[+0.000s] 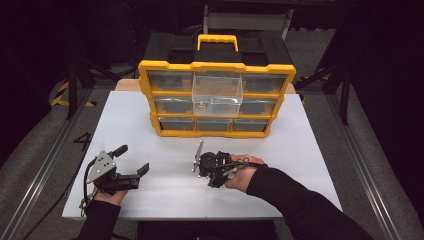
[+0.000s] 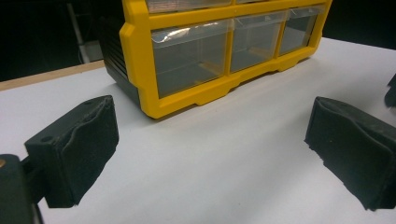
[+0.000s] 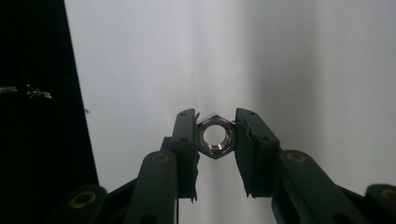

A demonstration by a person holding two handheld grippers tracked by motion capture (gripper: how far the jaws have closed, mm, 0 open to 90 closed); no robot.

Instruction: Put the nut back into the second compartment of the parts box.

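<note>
One nut in the right gripper, open drawer straight ahead

One small steel nut sits pinched between the right gripper's two pads, its hole facing the camera and its flats pressed by the jaws on either side. The jaws have closed down on it and nothing else is between them. From above, that gripper hangs just over the white table, near the middle of its front half, in the person's right hand.

Beyond it stands the yellow organiser, and one clear drawer in the top row's middle is pulled out toward the person. That drawer lies almost dead ahead of the right gripper, up and away across the table, a little to its right. My guess is the nut is bound for it, so the coming move is a lift and a forward reach, high enough to clear the drawer's front lip.

The left gripper rests well off to the left, jaws spread wide with nothing in them, pointing at the organiser's lower corner. The right hand is plainly the nearer to the drawer.
</note>
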